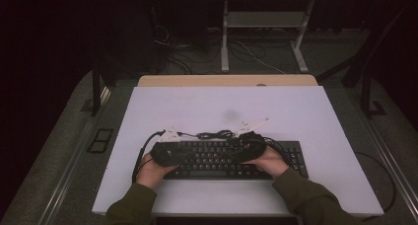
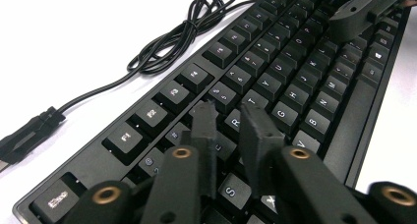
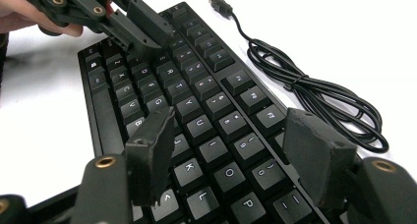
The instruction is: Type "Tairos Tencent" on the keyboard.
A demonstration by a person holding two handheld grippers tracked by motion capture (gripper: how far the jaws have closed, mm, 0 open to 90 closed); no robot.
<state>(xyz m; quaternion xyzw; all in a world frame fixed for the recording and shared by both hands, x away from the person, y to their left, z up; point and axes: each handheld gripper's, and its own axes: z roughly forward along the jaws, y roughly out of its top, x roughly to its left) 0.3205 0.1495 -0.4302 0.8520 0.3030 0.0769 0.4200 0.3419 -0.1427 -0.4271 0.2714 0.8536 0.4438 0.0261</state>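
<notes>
on the white counter [image 1: 305, 116] lies a black keyboard [image 1: 217, 158], its coiled cable [image 1: 215, 134] just behind it. left hand-held gripper [image 2: 231, 115] hovers over the left keys, jaws slightly parted, holding nothing. right hand-held gripper [image 3: 231, 135] stands wide over the right keys, empty.

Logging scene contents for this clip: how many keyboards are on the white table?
1. A single black keyboard lies near the front edge of the white table, under both grippers, its bundled cable lying just behind it. Nothing suggests another is hidden.
</notes>
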